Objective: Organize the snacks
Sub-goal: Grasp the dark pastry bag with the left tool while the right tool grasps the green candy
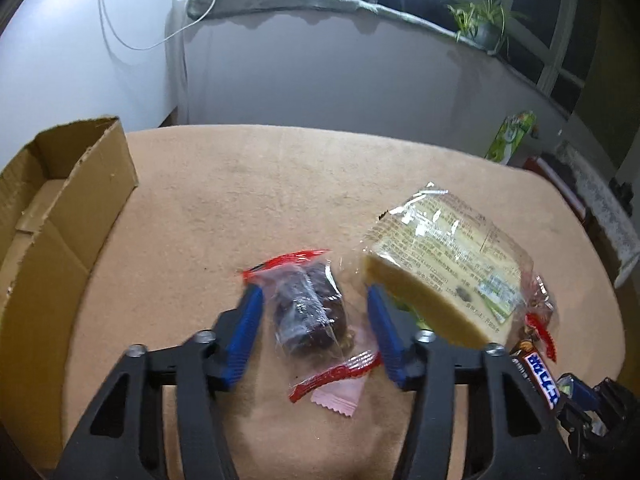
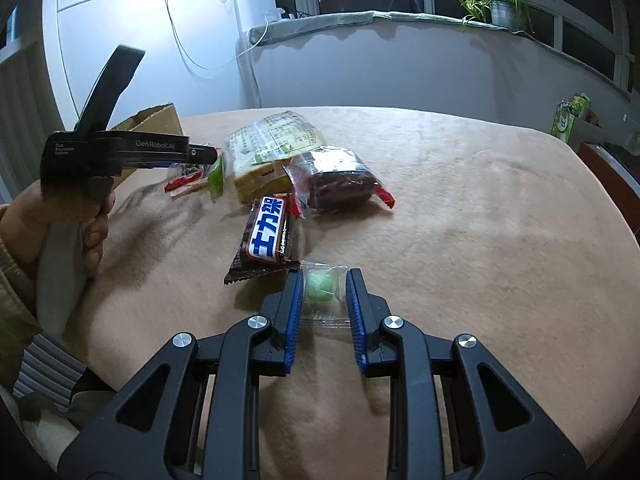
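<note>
Between left gripper [image 1: 314, 312] jaws, apart: brownie [image 1: 306, 312]. Right gripper [image 2: 322, 300] jaws apart, straddling green candy [image 2: 319, 287]. Box [image 1: 60, 216] looks empty left of left jaws; nothing sorted yet.

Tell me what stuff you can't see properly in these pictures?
- Cardboard box: left wrist view, cut off by the left edge; most of its inside is hidden.
- Snickers bar: left wrist view, partly behind the gripper frame.
- Print on the yellow cake pack: too small to read.
- Green candy between the right gripper fingers: contact unclear.
</note>
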Available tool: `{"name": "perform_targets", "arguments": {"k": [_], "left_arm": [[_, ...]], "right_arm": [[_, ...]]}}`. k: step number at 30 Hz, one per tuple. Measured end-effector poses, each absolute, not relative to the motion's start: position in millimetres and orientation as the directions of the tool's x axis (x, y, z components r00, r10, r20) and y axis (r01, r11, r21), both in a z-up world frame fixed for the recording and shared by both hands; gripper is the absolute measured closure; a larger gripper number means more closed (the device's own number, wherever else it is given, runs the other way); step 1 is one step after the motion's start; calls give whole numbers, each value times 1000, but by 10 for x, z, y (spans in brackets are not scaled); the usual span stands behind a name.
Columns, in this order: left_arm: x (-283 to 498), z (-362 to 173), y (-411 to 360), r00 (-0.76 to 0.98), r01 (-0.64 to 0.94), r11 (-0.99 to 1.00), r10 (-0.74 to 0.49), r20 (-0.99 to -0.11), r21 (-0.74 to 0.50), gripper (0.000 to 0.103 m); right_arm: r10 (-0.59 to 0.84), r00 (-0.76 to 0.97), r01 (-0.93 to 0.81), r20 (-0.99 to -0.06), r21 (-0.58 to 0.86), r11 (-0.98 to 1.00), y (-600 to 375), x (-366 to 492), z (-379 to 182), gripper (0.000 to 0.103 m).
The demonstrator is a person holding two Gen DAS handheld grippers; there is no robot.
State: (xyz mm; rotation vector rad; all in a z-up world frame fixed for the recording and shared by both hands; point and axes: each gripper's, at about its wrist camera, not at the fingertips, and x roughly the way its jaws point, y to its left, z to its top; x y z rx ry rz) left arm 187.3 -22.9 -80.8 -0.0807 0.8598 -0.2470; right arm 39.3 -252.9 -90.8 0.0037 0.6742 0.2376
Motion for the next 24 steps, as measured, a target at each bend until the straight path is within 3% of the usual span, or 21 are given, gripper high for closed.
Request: {"name": "perform_targets", "arguments": {"k": [1, 3, 8, 15, 24], "left_arm": [[1861, -804, -199, 624, 189, 964, -266, -735, -188, 68], [1829, -805, -172, 628, 199, 962, -273, -728, -189, 71], [1666, -734, -122, 661, 228, 950, -311, -683, -212, 71], [1103, -421, 26, 771, 288, 930, -366, -521, -227, 71], [769, -271, 387, 806, 253, 938, -340, -484, -238, 71]], "right_arm": [[222, 758, -215, -614, 86, 973, -2547, 389, -914, 80], [233, 763, -218, -603, 99, 971, -2565, 383, -922, 80], [223, 806, -198, -549, 106, 974, -2625, 297, -828, 80], [203, 834, -175, -512, 102, 979, -2633, 268, -687, 80], [224, 847, -210, -482, 83, 974, -2358, 260, -528, 80]]}}
